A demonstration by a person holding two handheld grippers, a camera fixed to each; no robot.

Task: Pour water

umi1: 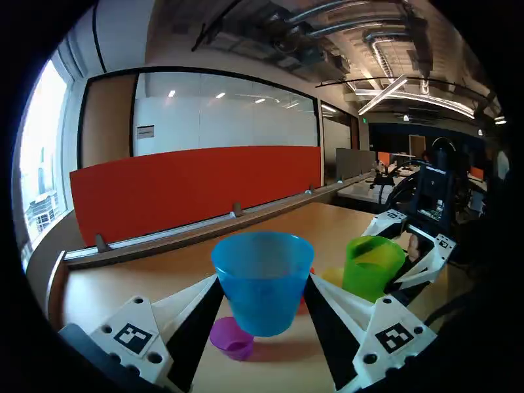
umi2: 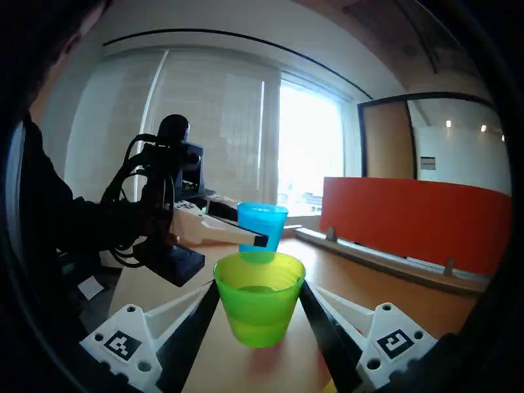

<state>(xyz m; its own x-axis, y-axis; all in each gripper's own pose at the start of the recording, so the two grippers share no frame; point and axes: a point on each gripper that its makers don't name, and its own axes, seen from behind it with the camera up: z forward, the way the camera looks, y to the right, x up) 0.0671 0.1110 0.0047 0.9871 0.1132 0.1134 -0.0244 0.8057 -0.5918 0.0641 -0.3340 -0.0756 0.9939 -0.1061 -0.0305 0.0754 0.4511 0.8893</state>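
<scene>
Between the fingers of the left gripper sits the blue cup, upright, mouth up, a finger pressing each side so that the gripper pinches it; its foot hangs above the table. Its wall is see-through, yet I cannot tell whether any water is in it. Just below it on the table stands a small purple cup, mouth up, partly behind the left finger; what it holds is too dim to tell. To the right in the left gripper view, the right gripper pinches the green cup, also upright, near the blue cup but apart from it. A yellow thing peeps out between the two cups, too hidden to name. In the right gripper view the green cup fills the gap between that gripper's own fingers, both touching its sides, and a clear liquid shows through the wall, its surface lying partway up. Beyond its rim the blue cup stands level, held by the far gripper, with a dark sleeve behind that. A red partition runs along the far edge of the table, and a bright window lies past the blue cup. Neither cup is tipped, and no water runs between them.
</scene>
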